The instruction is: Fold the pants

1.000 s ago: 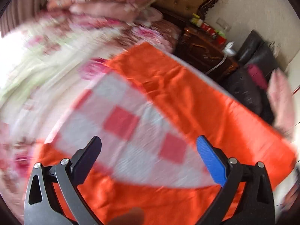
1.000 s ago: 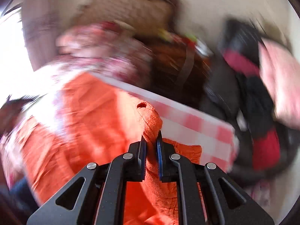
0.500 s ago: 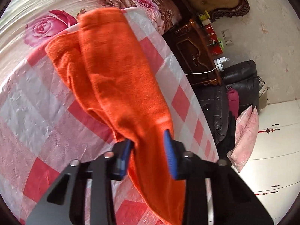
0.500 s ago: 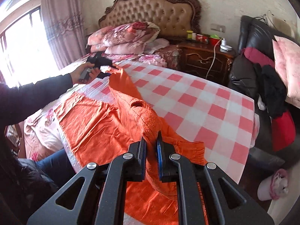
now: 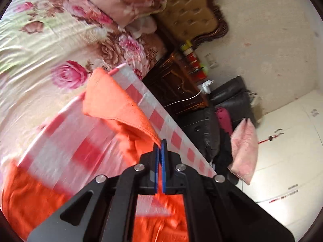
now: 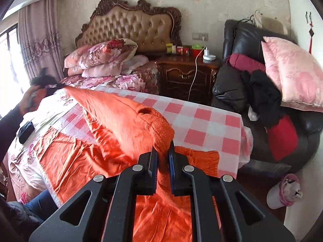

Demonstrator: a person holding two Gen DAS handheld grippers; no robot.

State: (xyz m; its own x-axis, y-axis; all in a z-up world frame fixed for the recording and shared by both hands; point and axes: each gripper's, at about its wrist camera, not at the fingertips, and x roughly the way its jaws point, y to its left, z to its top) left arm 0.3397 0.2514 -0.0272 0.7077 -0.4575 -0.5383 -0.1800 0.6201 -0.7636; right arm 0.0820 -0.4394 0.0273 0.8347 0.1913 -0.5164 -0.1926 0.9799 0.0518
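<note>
Both grippers, left point(image 5: 160, 147) and right point(image 6: 163, 151), pinch the orange pants point(image 6: 125, 117), stretched taut mid-fold; next, lay them flat on the checkered cloth point(image 6: 201, 121).

My left gripper point(image 5: 160, 147) is clamped on a corner of the orange pants point(image 5: 113, 102); the blue pads point(image 5: 155, 161) meet with only a thin edge of cloth between them. From there the fabric rises away in a taut triangle, lifted off the checked cloth point(image 5: 66, 141). More orange lies blurred low in the picture. Beyond are the floral bedspread point(image 5: 40, 46), pillows point(image 5: 113, 2) and the tufted headboard point(image 5: 191, 18). To the right stand a dark nightstand point(image 5: 173, 88), a black chair point(image 5: 228, 109) and a pink pillow point(image 5: 244, 151).
</note>
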